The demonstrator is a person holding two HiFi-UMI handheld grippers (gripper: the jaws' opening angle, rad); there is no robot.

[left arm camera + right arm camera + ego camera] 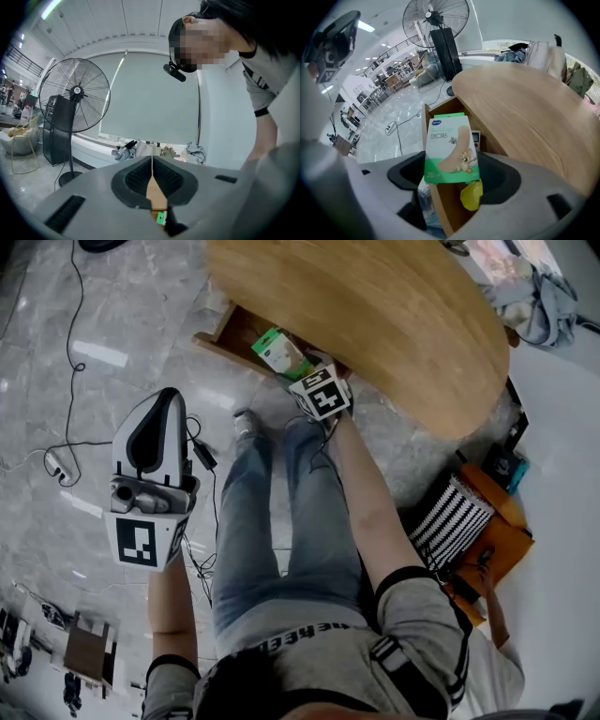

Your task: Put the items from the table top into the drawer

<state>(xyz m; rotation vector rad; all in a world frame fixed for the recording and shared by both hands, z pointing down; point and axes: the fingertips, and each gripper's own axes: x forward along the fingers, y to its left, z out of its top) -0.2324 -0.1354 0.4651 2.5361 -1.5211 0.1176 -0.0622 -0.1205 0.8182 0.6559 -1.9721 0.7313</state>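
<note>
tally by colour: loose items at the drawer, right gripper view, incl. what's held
Green-and-white: 1, bandage box, held by the right gripper at the open drawer.
Yellow: 1, crumpled item in the drawer.
White: 1, small device with a screen, in the drawer.
Total: 3.

This is a large open work hall, not a home: a polished grey stone floor (37, 324) with loose cables (201, 563), a tall pedestal fan (75, 91) and ceiling strip lights (50, 8). Far behind the rounded wooden surface (525, 103) are rows of desks (386, 82) and a railed gallery (396, 49).
</note>
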